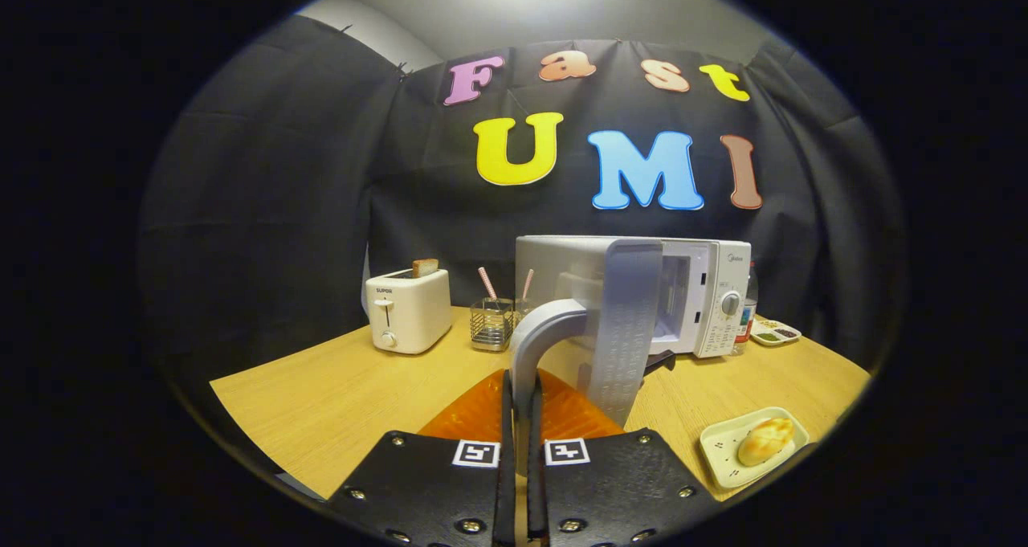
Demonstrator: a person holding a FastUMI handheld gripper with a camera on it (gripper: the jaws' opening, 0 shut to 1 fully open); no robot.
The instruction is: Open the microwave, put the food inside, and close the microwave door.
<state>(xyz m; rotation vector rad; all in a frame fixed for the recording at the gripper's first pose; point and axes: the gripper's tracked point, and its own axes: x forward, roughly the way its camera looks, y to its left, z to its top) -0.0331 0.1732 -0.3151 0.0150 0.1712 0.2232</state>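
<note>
Hand-held gripper [520,394] narrowed onto the grey handle [538,342] of the microwave door [625,326], both fingers pressing it. Door swung out edge-on toward the fingers, long axis upright, microwave [707,294] at 12 o'clock with its cavity open just beyond. Bun [765,440] on a small tray [723,455] at 4 o'clock near the surface [321,402] edge, long axis aimed toward 2; open wood at 9 to 10, toaster [407,310] at 11.

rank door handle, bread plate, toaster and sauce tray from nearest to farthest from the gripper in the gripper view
1. door handle, gripped between the fingers of the gripper
2. bread plate, just right of the fingers
3. toaster, far left
4. sauce tray, beyond the microwave
</note>
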